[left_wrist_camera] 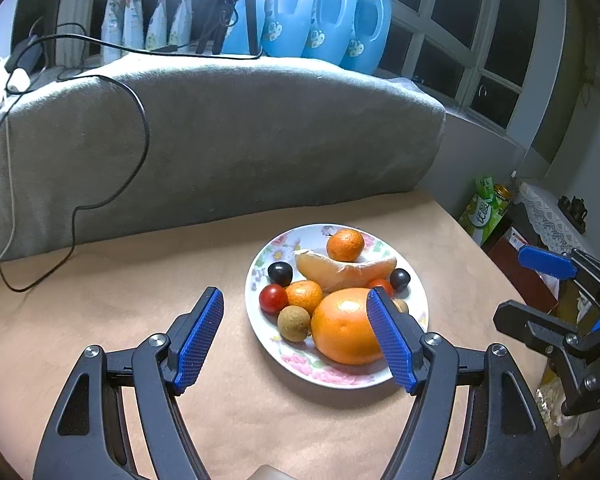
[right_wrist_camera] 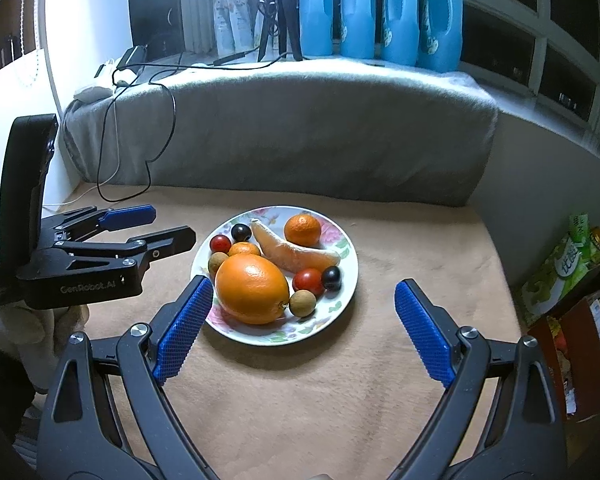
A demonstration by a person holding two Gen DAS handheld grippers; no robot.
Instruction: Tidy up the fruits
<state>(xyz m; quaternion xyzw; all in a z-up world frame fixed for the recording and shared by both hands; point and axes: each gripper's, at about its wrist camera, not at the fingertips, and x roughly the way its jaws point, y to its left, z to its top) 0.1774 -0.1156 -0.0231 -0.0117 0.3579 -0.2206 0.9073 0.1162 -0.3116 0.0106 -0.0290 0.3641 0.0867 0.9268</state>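
Note:
A floral plate [left_wrist_camera: 260, 264] [right_wrist_camera: 350, 276] sits on the tan table cover and holds the fruit. On it lie a large orange [left_wrist_camera: 342, 326] [right_wrist_camera: 252, 288], a pomelo wedge [left_wrist_camera: 344, 270] [right_wrist_camera: 292, 254], two mandarins [left_wrist_camera: 345, 245] [right_wrist_camera: 302, 230], cherry tomatoes [left_wrist_camera: 273, 298] [right_wrist_camera: 308, 281], dark grapes [left_wrist_camera: 280, 273] [right_wrist_camera: 331, 277] and brown longans [left_wrist_camera: 293, 323] [right_wrist_camera: 302, 304]. My left gripper [left_wrist_camera: 296, 330] is open and empty, just left of and above the plate's near side; it also shows in the right wrist view [right_wrist_camera: 168, 226]. My right gripper [right_wrist_camera: 304, 328] is open and empty, in front of the plate; it also shows in the left wrist view [left_wrist_camera: 532, 288].
A grey blanket-covered ledge [left_wrist_camera: 228, 140] [right_wrist_camera: 300, 128] rises behind the table, with black cables [left_wrist_camera: 140, 112] draped over it. Blue detergent bottles [left_wrist_camera: 332, 12] [right_wrist_camera: 400, 12] and a tripod stand on the windowsill. Green packaging and boxes [left_wrist_camera: 484, 212] [right_wrist_camera: 564, 268] stand off the table's right edge.

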